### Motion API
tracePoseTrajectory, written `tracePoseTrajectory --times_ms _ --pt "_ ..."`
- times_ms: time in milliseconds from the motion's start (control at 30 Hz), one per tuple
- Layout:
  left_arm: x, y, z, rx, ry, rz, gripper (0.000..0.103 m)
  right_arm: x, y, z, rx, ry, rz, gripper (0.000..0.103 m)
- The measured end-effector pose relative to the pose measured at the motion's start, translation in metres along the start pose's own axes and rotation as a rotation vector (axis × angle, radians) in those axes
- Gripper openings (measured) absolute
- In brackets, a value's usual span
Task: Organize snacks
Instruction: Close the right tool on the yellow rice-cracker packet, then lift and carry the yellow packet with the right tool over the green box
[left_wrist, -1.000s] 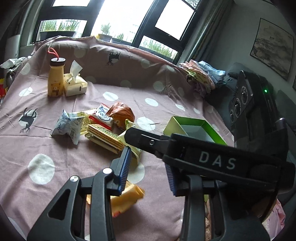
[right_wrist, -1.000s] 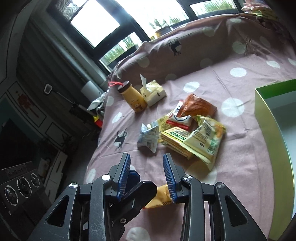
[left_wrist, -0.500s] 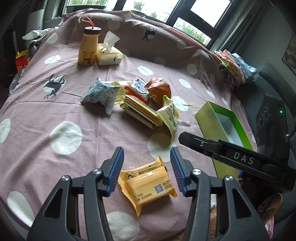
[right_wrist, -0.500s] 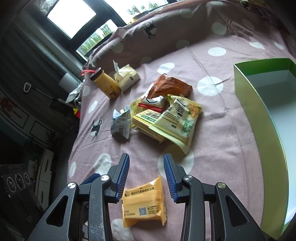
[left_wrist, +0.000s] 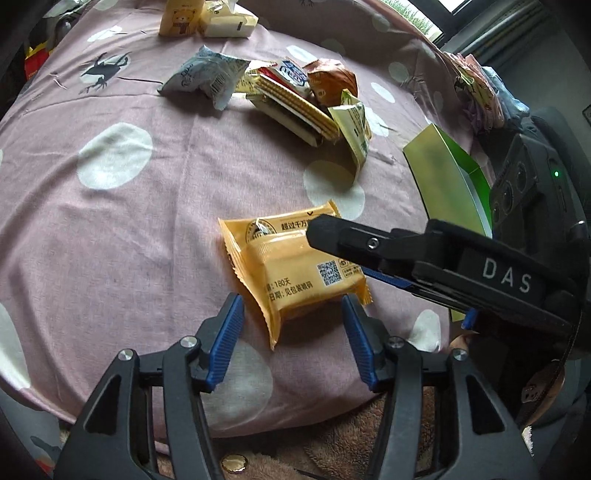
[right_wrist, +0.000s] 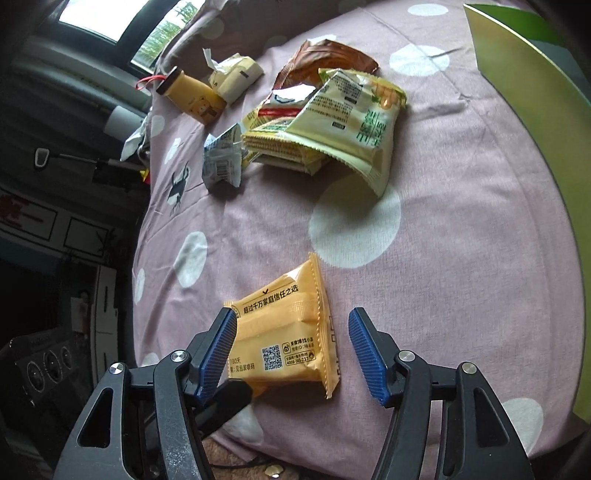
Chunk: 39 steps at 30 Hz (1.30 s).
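Both grippers are hanging over one orange snack packet (left_wrist: 295, 269) that is lying flat on the pink spotted cloth (left_wrist: 122, 229), near its front edge. Left gripper (left_wrist: 293, 325) and right gripper (right_wrist: 291, 343) are standing spread, jaws having just been widening, with the packet between them but unpinched. Farther back, the snack pile (right_wrist: 317, 122) is sitting beside the green box (left_wrist: 447, 181).

Both grippers are built from black plastic arms, with ribbed blue pads (left_wrist: 227, 338) and silver screws (right_wrist: 404, 356); "DAS" is printed in white on the right gripper (left_wrist: 506, 279).
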<state>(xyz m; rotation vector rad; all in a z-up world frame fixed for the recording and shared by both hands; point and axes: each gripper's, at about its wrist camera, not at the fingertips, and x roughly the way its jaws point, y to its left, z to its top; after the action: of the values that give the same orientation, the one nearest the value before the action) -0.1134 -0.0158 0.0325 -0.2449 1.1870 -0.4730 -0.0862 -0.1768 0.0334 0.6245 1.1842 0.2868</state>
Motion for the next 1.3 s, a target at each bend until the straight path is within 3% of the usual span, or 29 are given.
tracePoseTrajectory --times_ms 67,233,533,867,1100,1300 --pt "0.006 -0.003 -0.002 -0.001 0.002 0.008 0.042 0.006 0.003 -0.001 -0.014 0.017 0.010 0.064" --pt "0.005 -0.016 -0.002 0.054 -0.056 0.038 0.041 0.013 0.015 -0.005 -0.087 0.000 -0.046 0.059" --pt "-0.018 -0.036 0.018 0.133 -0.169 0.039 0.041 -0.019 0.038 -0.001 -0.187 -0.168 -0.109 0.056" --pt "-0.065 -0.111 0.089 0.334 -0.338 0.014 0.041 -0.110 0.066 0.048 -0.220 -0.426 -0.101 0.056" --pt "-0.056 -0.145 0.103 0.480 -0.370 -0.031 0.041 -0.146 0.050 0.062 -0.174 -0.584 -0.115 0.056" --pt "-0.032 -0.160 0.093 0.516 -0.336 -0.107 0.041 -0.154 0.021 0.053 -0.091 -0.626 -0.182 0.056"
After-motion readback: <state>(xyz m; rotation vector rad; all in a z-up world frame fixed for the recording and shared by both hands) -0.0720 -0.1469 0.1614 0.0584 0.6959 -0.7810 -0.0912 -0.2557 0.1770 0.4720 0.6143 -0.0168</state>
